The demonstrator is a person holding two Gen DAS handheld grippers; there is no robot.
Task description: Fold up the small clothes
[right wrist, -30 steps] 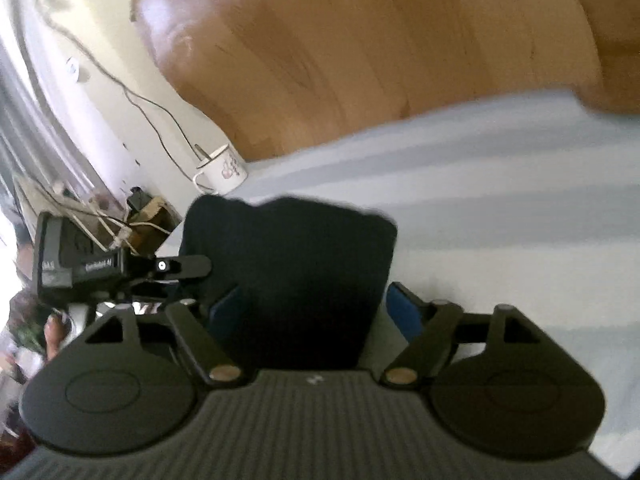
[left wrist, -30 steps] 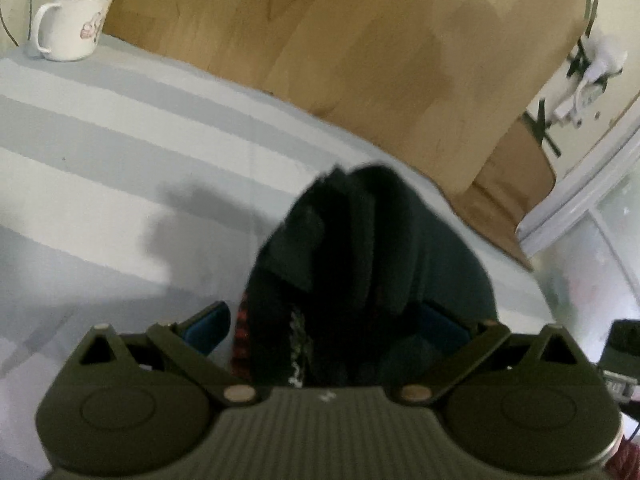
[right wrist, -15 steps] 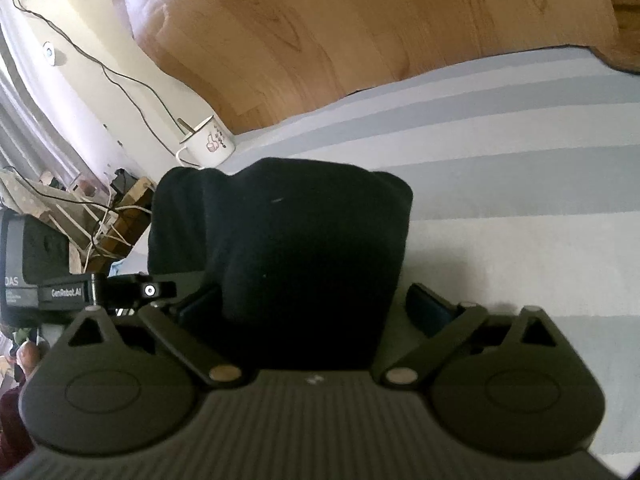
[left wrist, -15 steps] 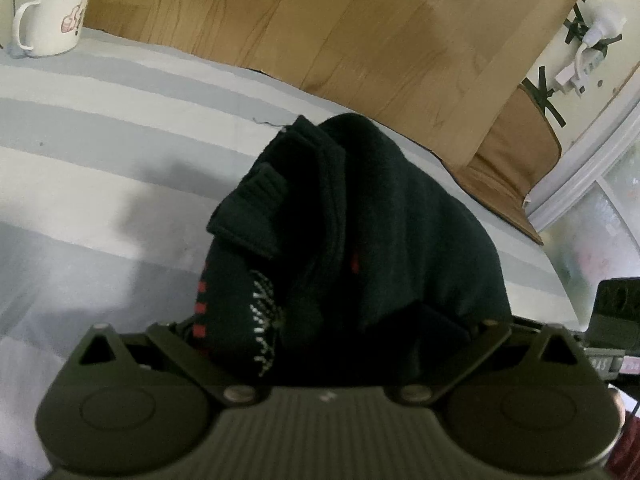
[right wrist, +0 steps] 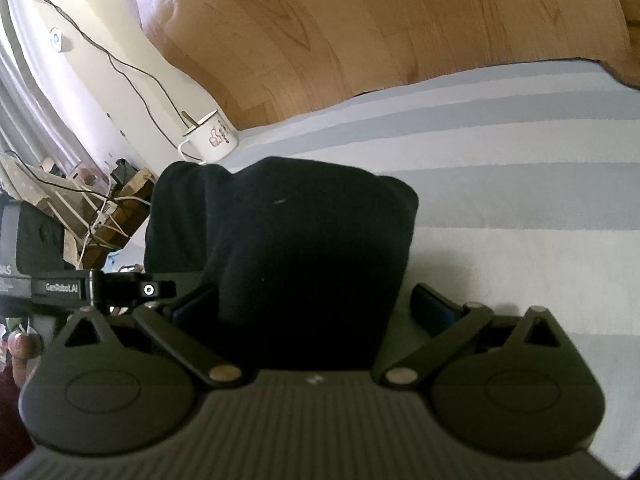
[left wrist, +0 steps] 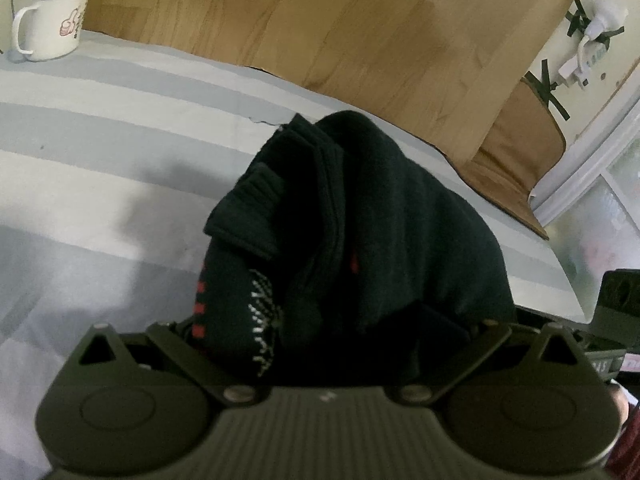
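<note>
A small dark garment [left wrist: 400, 220] with red and white knit marks lies bunched in a folded heap on the striped sheet [left wrist: 100, 140]. My left gripper [left wrist: 332, 332] reaches into its near edge with its linkage spread wide. Cloth covers both of its fingertips. In the right wrist view the same garment [right wrist: 304, 248] shows a smooth folded back. My right gripper [right wrist: 312, 304] straddles its near end and its jaws are opening. The right pad [right wrist: 432, 308] stands apart from the cloth, and the left pad [right wrist: 196, 304] sits beside its edge.
A white enamel mug [left wrist: 52, 24] with a spoon stands at the sheet's far corner, also the mug [right wrist: 212, 136] in the right view. A wooden headboard [left wrist: 320, 20] runs behind the bed. Cables and clutter [right wrist: 100, 208] lie off the left edge.
The garment, raised and blurred a second ago, has settled onto the sheet as a folded heap. It now covers the left gripper's pads. The right gripper's jaws have widened off the cloth.
</note>
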